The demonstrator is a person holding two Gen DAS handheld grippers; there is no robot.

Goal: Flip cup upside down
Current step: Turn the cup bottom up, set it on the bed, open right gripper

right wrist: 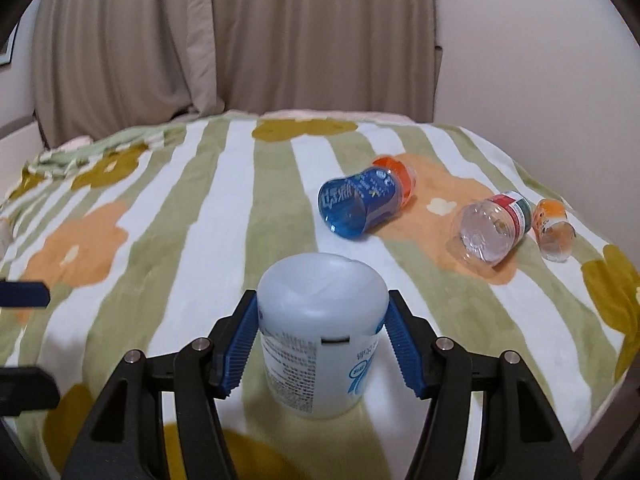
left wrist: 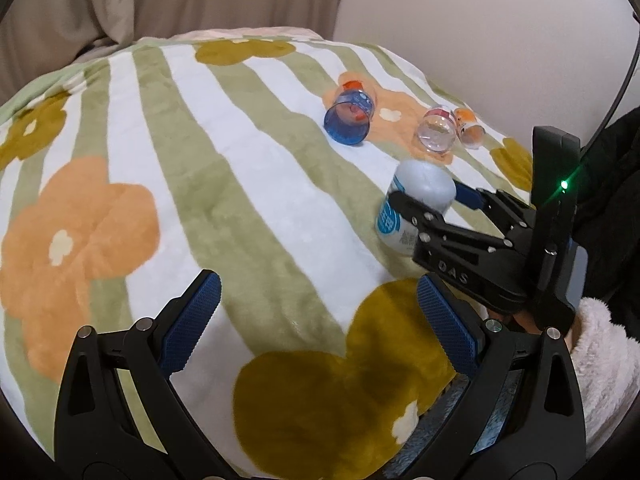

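Between the blue ribbed pads of the right tool (right wrist: 322,346) stands the white translucent plastic cup with blue print (right wrist: 322,332), its closed base up and its mouth down on the bed. The pads sit against both of its sides, so I judge the tool closed on the cup; the print reads inverted, which fits a cup already turned over. My judgement is that the flip itself is done for this cup and what remains is to let go and draw back without tipping it on the soft cover. The left tool (left wrist: 316,326) is spread wide and holds nothing, low over the near edge of the bed.

3 more cups lie on their sides farther back, well apart from the white one: a blue transparent cup with an orange base (right wrist: 360,206), a clear cup with a red and green label (right wrist: 490,230), and a small orange cup (right wrist: 554,228) just beside it. Whether they belong to the task I cannot tell.

Underneath is a plush green-and-white striped blanket with orange and olive flowers (right wrist: 200,220), soft and slightly uneven. Beige curtains (right wrist: 280,40) hang behind, with a pale wall (right wrist: 540,60) to the right.
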